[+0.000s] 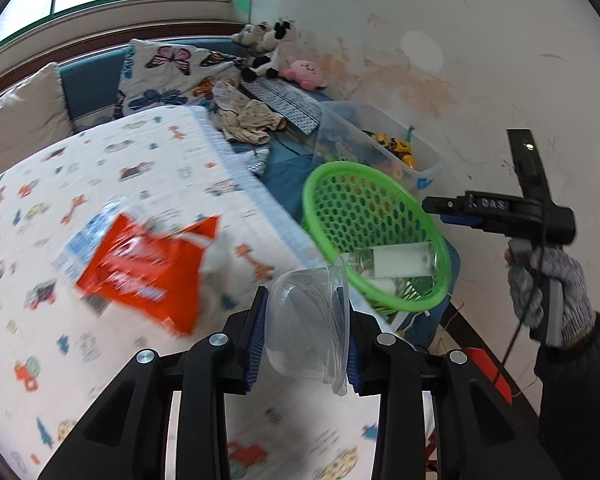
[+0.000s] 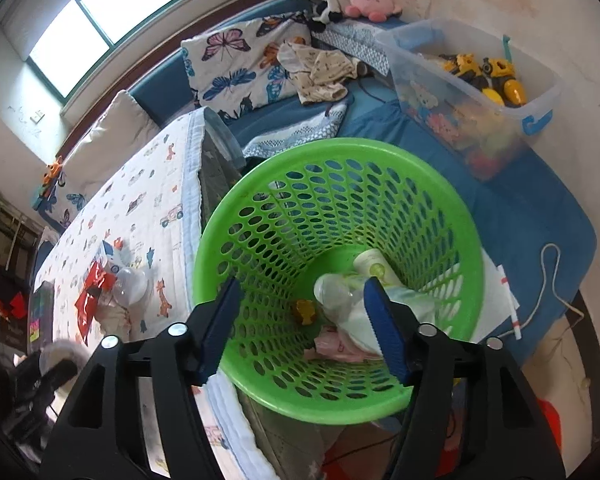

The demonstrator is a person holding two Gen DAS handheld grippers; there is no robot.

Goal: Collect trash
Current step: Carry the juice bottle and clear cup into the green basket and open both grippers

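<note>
Left claw [image 1: 306, 340] clenched on a clear plastic cup [image 1: 308, 332]; cup lies sideways between the blue pads, its rim toward the right pad, lifted above the bed [image 1: 148, 168]; green basket [image 1: 374, 240] stands just past the cup, up and to the right, at the bed's right edge; open air between cup and basket rim.

On the quilt left of the claw, an orange wrapper [image 1: 144, 268], blurred, lying over a blue-and-white packet; quilt around them bare, with room on the near side.

Right claw [image 2: 300, 328] released, jaws apart, nothing between them; it hangs over the basket mouth [image 2: 340, 152], pads inside the rim line; a gloved hand [image 1: 548, 292] grips its handle in the left view, close to the white wall.

Basket bottom holds a clear bottle [image 2: 332, 292], a pale tube, white and pink scraps, a small brown bit; upper walls of the basket free.

Beyond the basket, a blue mattress strip, then a clear storage bin [image 2: 480, 92] of toys against the wall; narrow gap between basket and bin; butterfly pillow [image 2: 240, 68] and plush toys at the far end under the window.
</note>
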